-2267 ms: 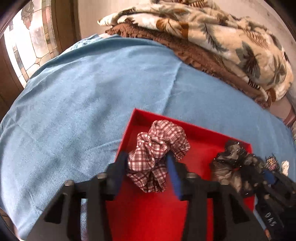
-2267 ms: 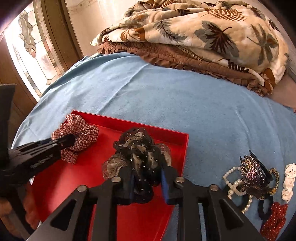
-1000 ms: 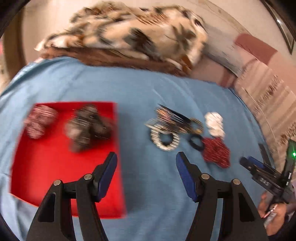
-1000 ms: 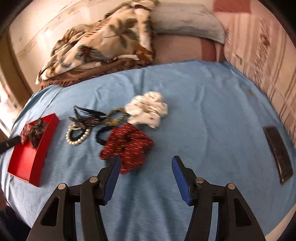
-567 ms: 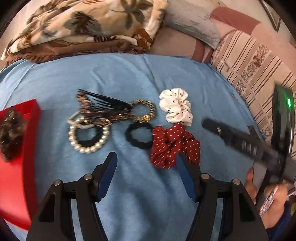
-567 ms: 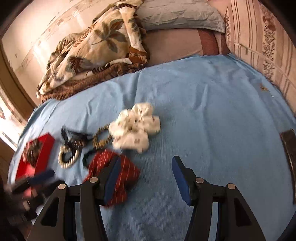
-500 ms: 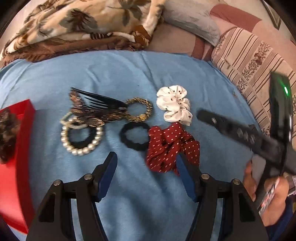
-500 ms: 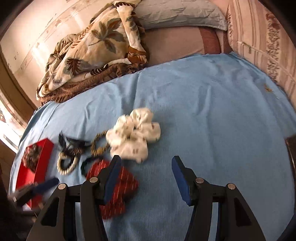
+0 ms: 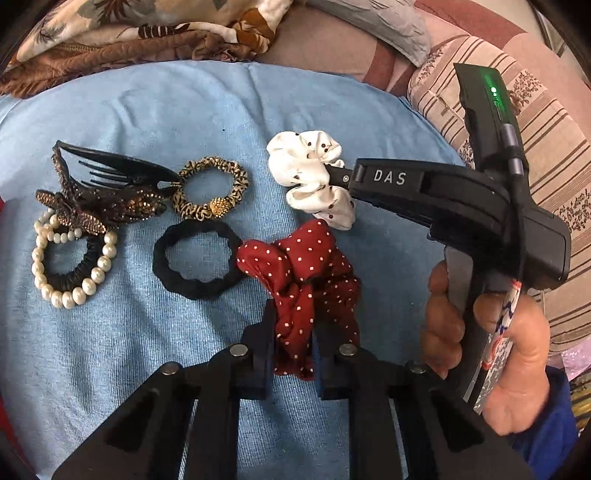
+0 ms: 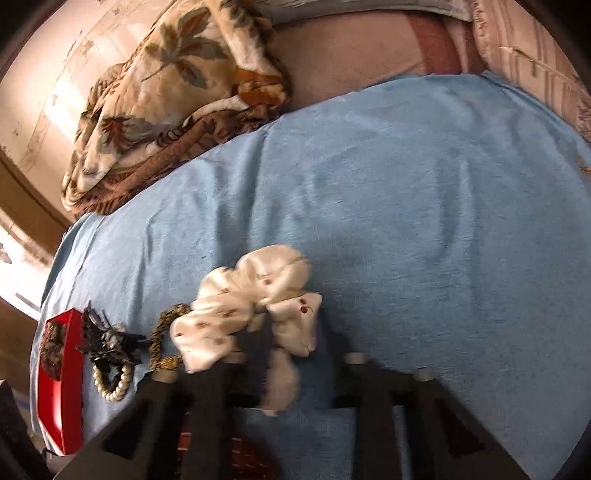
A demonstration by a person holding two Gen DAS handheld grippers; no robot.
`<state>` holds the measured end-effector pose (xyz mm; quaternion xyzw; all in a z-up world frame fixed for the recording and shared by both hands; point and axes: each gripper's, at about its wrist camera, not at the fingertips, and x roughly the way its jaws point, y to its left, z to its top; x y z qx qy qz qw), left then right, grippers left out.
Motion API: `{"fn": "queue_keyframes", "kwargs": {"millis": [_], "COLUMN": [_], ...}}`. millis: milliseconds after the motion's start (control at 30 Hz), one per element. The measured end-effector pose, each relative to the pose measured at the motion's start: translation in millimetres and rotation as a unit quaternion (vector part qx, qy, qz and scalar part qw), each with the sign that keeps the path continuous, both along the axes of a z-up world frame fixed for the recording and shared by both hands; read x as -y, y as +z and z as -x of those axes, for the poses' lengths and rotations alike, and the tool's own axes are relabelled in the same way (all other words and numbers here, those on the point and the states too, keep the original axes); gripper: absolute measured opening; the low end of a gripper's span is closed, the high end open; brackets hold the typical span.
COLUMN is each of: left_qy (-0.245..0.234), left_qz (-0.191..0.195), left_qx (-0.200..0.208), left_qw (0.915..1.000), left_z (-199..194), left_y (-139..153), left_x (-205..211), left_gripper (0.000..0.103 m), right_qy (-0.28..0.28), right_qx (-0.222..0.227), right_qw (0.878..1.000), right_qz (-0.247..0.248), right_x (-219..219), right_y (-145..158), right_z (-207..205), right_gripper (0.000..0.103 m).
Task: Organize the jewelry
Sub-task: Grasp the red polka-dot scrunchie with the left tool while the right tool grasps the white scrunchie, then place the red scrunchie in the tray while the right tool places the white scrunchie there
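Both tongs clamped on scrunchies, tray lying far left.
Left tongs (image 9: 293, 354) had just closed on the red scrunchie (image 9: 303, 273), right tongs (image 10: 291, 369) on the white scrunchie (image 10: 251, 314); the red tray (image 10: 70, 373) lay leftward on the bed (image 10: 406, 203), nearer the left.

A home bedroom: a bed under a blue sheet (image 10: 406, 192), a leaf-print quilt (image 10: 166, 85) bunched at its head, a pillow (image 9: 369, 22) beside it.
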<state>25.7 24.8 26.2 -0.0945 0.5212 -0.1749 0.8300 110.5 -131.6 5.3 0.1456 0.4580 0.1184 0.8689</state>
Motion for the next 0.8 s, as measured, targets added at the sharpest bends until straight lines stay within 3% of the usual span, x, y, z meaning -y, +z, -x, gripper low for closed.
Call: {"fn": "queue_keyframes", "kwargs": {"millis": [467,667,800], "left_qy": [-0.009,0.043,0.102], "left_qz": [0.008,-0.031,-0.057], "left_qx": [0.046,0.06,0.061], "left_qw": [0.9989,0.9968,0.9913], "left_z": [62.2,94.1,107.0], "left_y": [67.1,77.8,79.6], "left_x": [-42.6,-105.3,-159.9], "left_gripper": [0.012,0.012,0.012], "right_qy": [-0.017,0.007,0.049], "right_qx": [0.057,0.069,0.074], "right_qw": [0.998,0.997,0.996], "right_qz": [0.026,0.024,0.027], "right_x": [6.8,-20.6,-64.9], "right_y": [59.3,78.4,87.4], "right_z": [69.6,107.7,127.3], "right_gripper": [0.006,0.006,0.006]}}
